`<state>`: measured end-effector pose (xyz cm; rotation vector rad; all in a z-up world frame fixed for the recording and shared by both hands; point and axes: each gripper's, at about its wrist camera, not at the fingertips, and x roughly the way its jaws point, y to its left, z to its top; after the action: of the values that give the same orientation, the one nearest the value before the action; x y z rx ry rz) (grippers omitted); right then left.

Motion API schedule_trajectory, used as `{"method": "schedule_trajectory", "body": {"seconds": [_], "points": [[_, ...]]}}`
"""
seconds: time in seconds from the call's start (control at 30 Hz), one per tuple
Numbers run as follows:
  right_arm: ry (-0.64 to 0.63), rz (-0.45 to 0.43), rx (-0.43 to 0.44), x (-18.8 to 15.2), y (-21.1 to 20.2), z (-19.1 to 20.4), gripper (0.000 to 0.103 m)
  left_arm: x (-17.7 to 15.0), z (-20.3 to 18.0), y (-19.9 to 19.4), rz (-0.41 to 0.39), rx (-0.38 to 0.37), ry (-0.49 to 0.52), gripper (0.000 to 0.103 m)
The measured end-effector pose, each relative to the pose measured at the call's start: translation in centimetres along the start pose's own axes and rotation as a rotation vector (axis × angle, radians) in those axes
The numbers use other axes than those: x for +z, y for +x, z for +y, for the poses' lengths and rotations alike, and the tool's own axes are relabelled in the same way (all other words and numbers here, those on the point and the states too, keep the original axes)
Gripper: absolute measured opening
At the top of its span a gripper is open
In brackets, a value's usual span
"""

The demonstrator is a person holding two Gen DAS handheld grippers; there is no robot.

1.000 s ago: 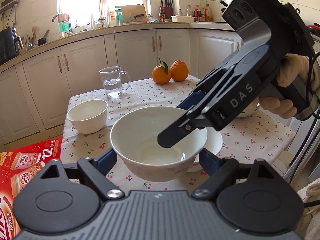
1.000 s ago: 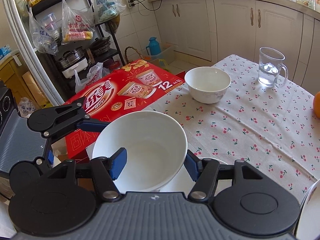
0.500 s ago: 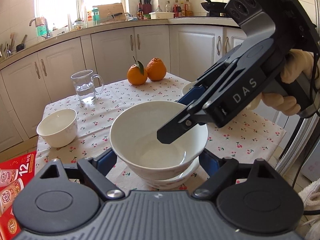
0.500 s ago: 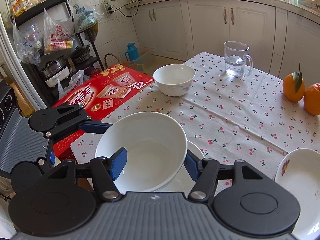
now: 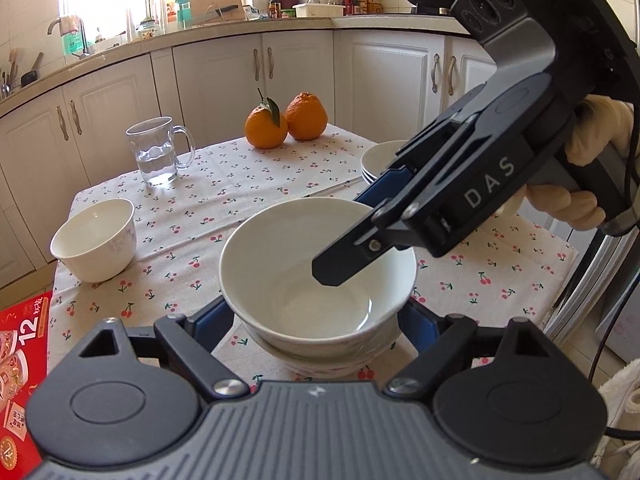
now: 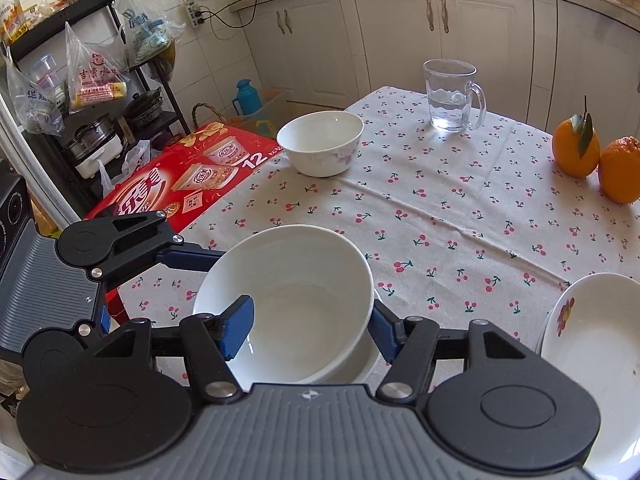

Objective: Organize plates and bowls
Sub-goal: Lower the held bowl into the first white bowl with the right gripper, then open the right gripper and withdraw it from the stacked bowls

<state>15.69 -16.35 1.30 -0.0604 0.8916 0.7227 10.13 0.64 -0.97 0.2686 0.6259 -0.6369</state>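
Note:
A large white bowl (image 5: 316,268) sits nested in another bowl (image 5: 332,362) near the table's front edge. My left gripper (image 5: 316,320) straddles it, one blue pad on each outer side; I cannot tell if the pads touch. My right gripper (image 6: 308,326) has one finger inside the bowl (image 6: 288,304) and one outside its rim, with a gap. It shows over the bowl in the left wrist view (image 5: 440,200). A small white bowl (image 5: 94,238) stands at the table's left (image 6: 320,142). A stack of white plates (image 5: 380,160) lies at the right (image 6: 592,344).
A glass mug of water (image 5: 158,150) and two oranges (image 5: 286,120) stand at the far side of the cherry-print tablecloth (image 5: 224,200). A red carton (image 6: 180,180) lies on the floor left of the table. Cabinets lie beyond.
Both grippers carried the large bowl right and down over the table. It now rests nested in the lower bowl, where before it hung above it.

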Motion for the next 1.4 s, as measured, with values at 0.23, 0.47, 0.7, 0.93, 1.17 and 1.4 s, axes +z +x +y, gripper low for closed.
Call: {"method": "schedule_trajectory", "body": {"seconds": [0.23, 0.47, 0.7, 0.93, 1.17, 1.4], "points": [[0.012, 0.010, 0.000, -0.3, 0.4, -0.5, 0.068, 0.0, 0.1, 0.5, 0.011, -0.010, -0.005, 0.088], [0.006, 0.015, -0.009, -0.3, 0.7, -0.6, 0.068, 0.0, 0.3, 0.6, 0.009, -0.019, -0.015, 0.089], [-0.004, 0.012, -0.020, -0.3, 0.7, -0.5, 0.068, -0.2, 0.7, 0.7, 0.008, -0.040, -0.040, 0.090], [-0.010, 0.007, -0.034, -0.5, 0.7, -0.4, 0.080, -0.3, 0.6, 0.6, 0.000, -0.028, -0.028, 0.093], [-0.046, -0.004, -0.077, -1.2, 0.3, 0.5, 0.094, -0.8, 0.9, -0.7, -0.007, -0.014, -0.036, 0.093], [-0.054, -0.004, -0.110, -2.3, 0.5, 1.1, 0.097, -1.5, 1.4, -2.3, -0.010, 0.010, -0.024, 0.093]]}}
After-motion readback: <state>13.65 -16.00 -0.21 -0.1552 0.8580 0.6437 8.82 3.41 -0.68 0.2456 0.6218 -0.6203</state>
